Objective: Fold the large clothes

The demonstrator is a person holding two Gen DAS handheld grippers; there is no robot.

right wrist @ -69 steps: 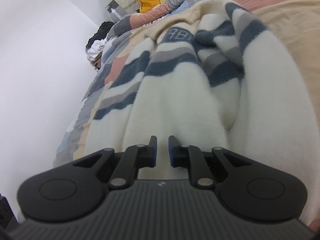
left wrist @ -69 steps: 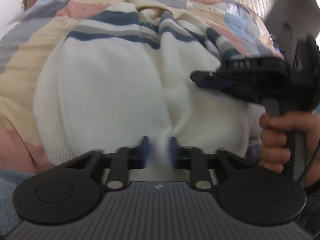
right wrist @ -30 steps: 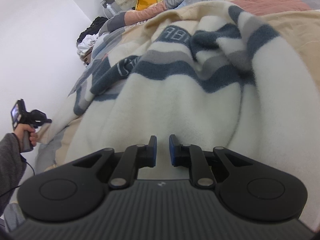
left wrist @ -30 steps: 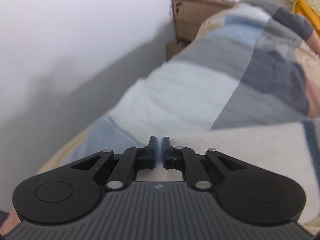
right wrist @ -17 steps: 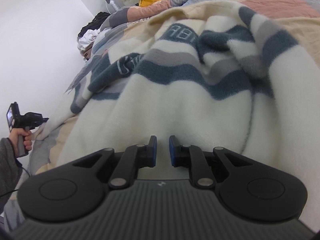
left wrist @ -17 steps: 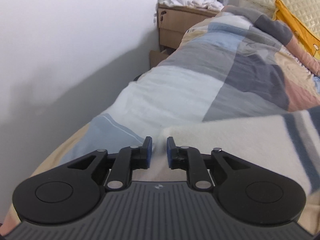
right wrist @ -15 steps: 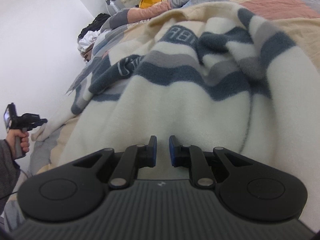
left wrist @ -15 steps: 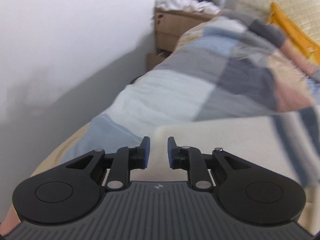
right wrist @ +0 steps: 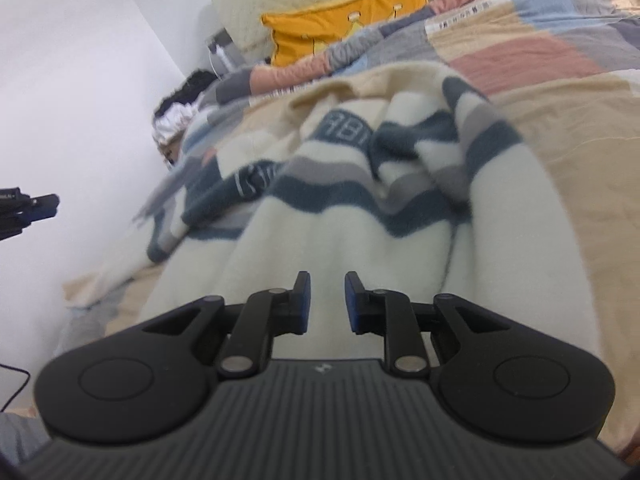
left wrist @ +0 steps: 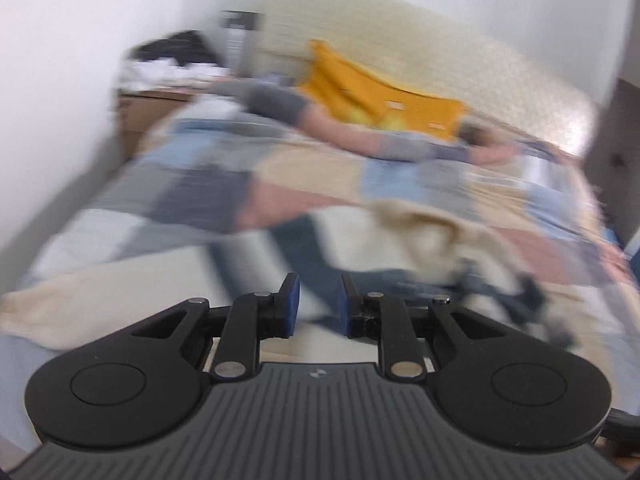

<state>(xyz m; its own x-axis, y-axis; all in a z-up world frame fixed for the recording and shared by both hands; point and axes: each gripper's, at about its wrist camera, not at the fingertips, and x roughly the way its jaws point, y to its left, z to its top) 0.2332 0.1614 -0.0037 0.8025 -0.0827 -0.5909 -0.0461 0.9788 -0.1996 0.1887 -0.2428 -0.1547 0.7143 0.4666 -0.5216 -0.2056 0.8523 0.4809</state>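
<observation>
The right gripper (right wrist: 327,302) has its blue-padded fingers (right wrist: 304,300) parted by a narrow gap and opening, with nothing between them; they hang just above the near, cream-coloured hem of the striped fleece garment (right wrist: 360,216). The left gripper (left wrist: 315,306) is likewise narrowly parted and opening, with no cloth between its fingers (left wrist: 291,306) — the view is smeared by motion, but the gap shows only blurred fabric beyond it. In the right wrist view that left gripper appears at the far left edge, in the air and well apart from the cloth. The garment lies spread on the bed's patchwork quilt (right wrist: 560,60), its long axis running from the right fingers away toward the yellow pillow (right wrist: 352,28) and the headboard, with the navy and grey bands bunched in ridges across the middle and one sleeve trailing out to the left. Judgement: both grippers have nothing in hold, so a fold stage appears finished or a new grip is being set up. The right gripper is clearly the nearer, sitting directly at the hem; the left gripper must come in from the side, toward the trailing sleeve. The ridged middle may spoil a flat fold unless smoothed.
</observation>
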